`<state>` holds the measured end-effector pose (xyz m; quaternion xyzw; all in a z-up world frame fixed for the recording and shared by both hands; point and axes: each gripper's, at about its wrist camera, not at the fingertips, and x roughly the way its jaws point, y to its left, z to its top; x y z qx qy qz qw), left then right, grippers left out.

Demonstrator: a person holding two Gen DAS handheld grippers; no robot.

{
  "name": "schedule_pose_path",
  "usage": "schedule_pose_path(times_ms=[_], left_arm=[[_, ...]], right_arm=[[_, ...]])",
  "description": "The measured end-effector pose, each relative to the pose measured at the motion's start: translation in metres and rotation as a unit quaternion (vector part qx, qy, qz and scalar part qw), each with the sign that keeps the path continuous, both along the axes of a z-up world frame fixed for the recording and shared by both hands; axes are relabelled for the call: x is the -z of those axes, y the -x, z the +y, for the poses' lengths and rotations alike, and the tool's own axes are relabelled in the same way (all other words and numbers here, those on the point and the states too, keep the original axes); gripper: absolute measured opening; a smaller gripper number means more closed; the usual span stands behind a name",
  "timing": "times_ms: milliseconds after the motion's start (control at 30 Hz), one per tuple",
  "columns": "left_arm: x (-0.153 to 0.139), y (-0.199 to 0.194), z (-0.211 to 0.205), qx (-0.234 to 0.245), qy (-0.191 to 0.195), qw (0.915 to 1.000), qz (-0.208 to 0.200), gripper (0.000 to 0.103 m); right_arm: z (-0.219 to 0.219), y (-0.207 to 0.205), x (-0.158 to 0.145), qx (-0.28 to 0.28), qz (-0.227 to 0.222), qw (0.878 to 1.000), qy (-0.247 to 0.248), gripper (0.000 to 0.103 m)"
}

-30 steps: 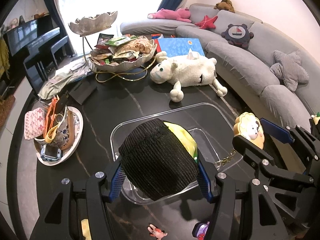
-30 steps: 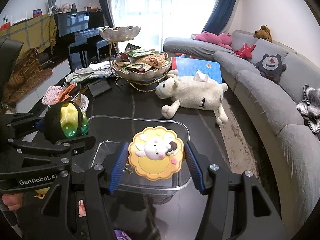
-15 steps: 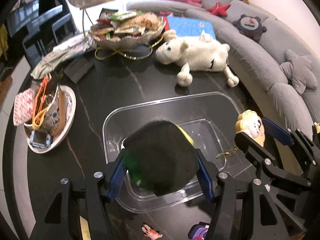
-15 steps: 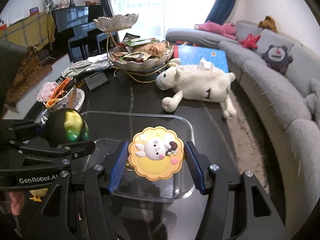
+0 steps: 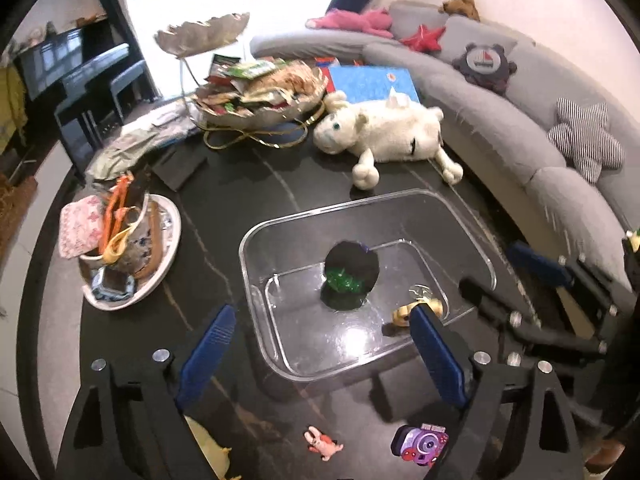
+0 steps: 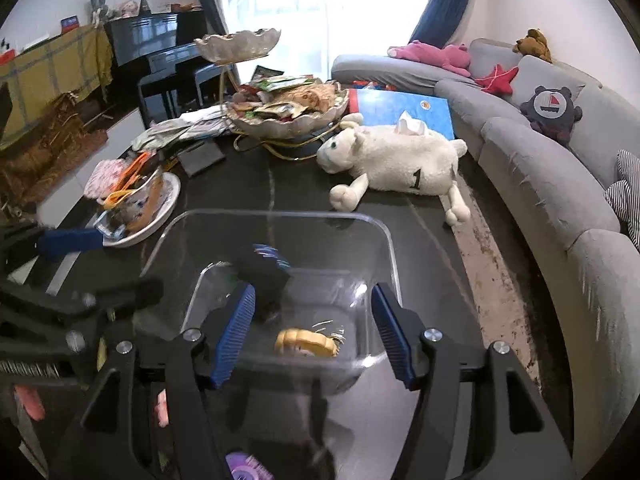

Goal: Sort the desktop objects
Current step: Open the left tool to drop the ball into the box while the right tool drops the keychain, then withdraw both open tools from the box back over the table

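A clear plastic bin [image 5: 360,208] stands on the black table. A round black and green toy [image 5: 350,276] lies inside it, and a yellow cartoon charm [image 5: 416,308] with a small chain lies beside it. My left gripper [image 5: 320,350] hovers over the bin's near edge, jaws opening, with nothing between the blue pads. In the right wrist view the right gripper [image 6: 313,332] hangs above the bin [image 6: 272,216], jaws also opening. The yellow charm [image 6: 306,342] lies loose on the bin floor below them, and the black toy [image 6: 264,276] sits just beyond.
A pink bunny figure [image 5: 324,442] and a purple camera charm [image 5: 420,442] lie on the table near me. A white dish of clutter [image 5: 132,256] stands left, a plush sheep [image 5: 384,136] and a tiered snack bowl [image 5: 260,100] behind. A grey sofa [image 5: 520,132] curves along the right.
The left gripper opened and the black and green toy dropped into the bin. The right gripper let go of the yellow charm, which now lies in the bin.
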<state>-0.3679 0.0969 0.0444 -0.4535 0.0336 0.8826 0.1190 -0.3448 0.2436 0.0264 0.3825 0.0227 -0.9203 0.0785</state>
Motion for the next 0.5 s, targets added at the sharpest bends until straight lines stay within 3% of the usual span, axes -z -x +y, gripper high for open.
schedule_pose_path(times_ms=[300,500], left_arm=[[-0.007,-0.043,-0.017,-0.015,-0.019,0.9997,0.004,0.091],[-0.013,-0.080,-0.026,-0.027,-0.015,0.9993,0.023,0.095]], right_arm=[[-0.024,-0.044,-0.010,-0.018,0.009,1.000,0.009,0.059],[-0.033,-0.077,-0.014,-0.022,0.010,0.999,0.039,0.068]])
